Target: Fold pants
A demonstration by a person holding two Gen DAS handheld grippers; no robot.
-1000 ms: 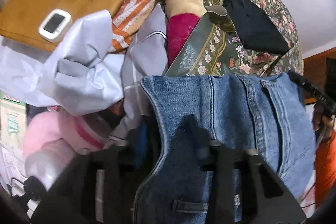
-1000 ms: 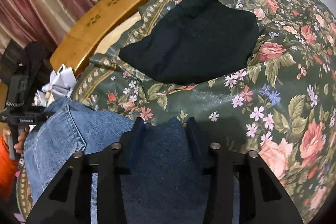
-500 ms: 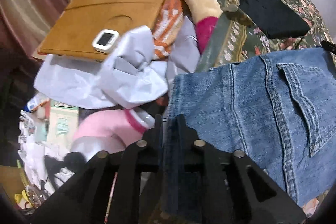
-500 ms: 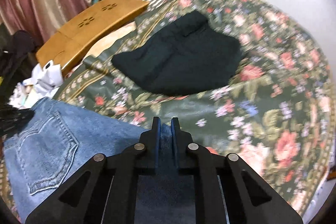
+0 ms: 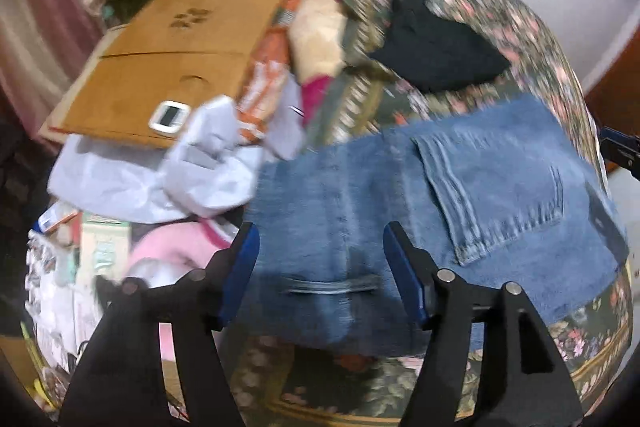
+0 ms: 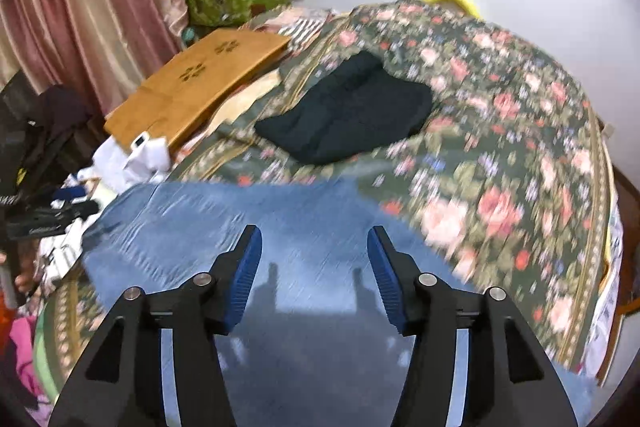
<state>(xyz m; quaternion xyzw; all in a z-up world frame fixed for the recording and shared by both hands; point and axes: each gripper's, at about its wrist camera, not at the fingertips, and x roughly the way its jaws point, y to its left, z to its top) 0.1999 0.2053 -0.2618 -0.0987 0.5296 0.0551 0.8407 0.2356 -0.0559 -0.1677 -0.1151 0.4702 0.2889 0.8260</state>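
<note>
A: What has changed with the left gripper [image 5: 320,251]?
B: Half a second ago its fingers were pinched on the near left edge of the jeans [image 5: 432,211]. Now its jaws are opening; the pads stand apart above the denim and press on nothing.
A: And the right gripper [image 6: 314,251]?
B: The same. It was clamped on the cloth, and now its jaws are opening, blue pads clear of the fabric below.
A: Where are the jeans?
B: Spread flat on the near part of the floral bedspread [image 6: 500,131], back pocket up, no longer hanging from the grippers. The black garment [image 6: 352,111] lies farther off, unmoved.
A: Anything at the left?
B: The wooden board [image 5: 168,63] with a small white device [image 5: 170,115] on it, as before.
</note>
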